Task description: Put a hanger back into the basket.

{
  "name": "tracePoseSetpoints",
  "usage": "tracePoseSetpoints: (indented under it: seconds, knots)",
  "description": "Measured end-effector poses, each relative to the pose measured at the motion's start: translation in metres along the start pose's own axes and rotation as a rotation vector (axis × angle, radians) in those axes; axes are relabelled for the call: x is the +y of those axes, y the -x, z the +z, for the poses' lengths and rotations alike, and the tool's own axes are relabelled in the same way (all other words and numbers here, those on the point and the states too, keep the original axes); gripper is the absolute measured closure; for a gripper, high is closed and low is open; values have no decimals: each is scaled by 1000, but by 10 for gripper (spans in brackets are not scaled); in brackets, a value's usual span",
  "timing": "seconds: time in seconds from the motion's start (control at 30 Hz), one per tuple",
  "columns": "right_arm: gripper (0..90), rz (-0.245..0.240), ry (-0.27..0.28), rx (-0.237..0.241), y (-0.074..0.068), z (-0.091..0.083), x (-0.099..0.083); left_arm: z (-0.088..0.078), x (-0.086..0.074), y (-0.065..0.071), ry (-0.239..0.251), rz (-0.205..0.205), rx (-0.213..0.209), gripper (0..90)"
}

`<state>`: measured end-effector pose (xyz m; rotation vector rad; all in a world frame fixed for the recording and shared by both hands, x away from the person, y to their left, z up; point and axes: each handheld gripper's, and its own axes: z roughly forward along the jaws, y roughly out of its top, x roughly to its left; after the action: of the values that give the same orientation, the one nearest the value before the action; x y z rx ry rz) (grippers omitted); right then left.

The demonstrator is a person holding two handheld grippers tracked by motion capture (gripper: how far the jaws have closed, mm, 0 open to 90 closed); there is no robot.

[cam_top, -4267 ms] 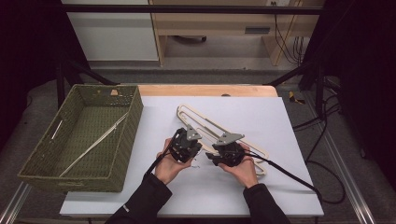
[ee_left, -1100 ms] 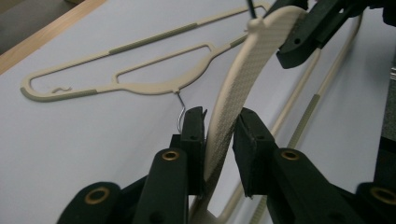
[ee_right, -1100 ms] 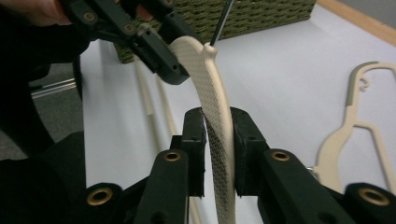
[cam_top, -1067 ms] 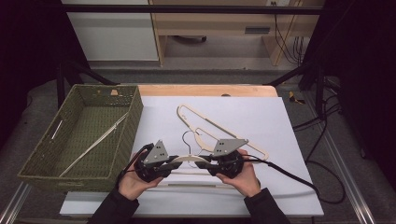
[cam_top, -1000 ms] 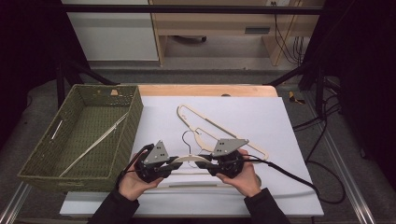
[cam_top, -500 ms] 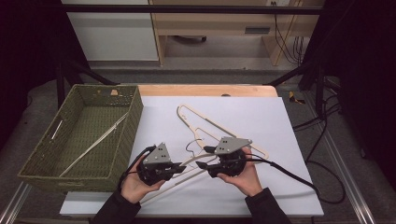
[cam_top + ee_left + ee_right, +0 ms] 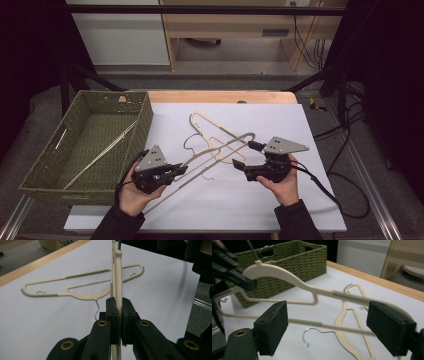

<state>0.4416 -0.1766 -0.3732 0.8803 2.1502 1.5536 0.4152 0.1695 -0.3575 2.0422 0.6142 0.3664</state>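
My left gripper (image 7: pixel 181 169) is shut on one end of a beige hanger (image 7: pixel 227 144) and holds it tilted above the white table. In the left gripper view the pads (image 7: pixel 111 312) pinch the hanger (image 7: pixel 117 277) edge-on. My right gripper (image 7: pixel 243 154) stands open at the hanger's other end; its jaws have just been opening. In the right gripper view the hanger's bar (image 7: pixel 307 323) runs between the wide-apart pads (image 7: pixel 272 325) without being pressed. A second beige hanger (image 7: pixel 205 124) with a metal hook lies flat behind.
A green woven basket (image 7: pixel 145 117) stands at the left with another hanger (image 7: pixel 100 155) in it. The white sheet (image 7: pixel 310 200) covers the table; a wooden edge (image 7: pixel 220 96) runs along the back. Cables trail off the right side.
The right gripper has let go of the hanger and drawn off to the right. The left gripper has lifted its end, so the hanger now slants up towards the right.
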Motion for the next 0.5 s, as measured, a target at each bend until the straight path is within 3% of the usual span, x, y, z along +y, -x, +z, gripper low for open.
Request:
tracePoseSetpoints:
  seconds: [0.3, 0.5]
  knots:
    - [128, 72, -22, -62, 20, -18, -20, -27, 21, 2, 61, 22, 35, 863]
    - [109, 94, -13, -90, 26, -28, -26, -52, 40, -8, 92, 21, 62, 863]
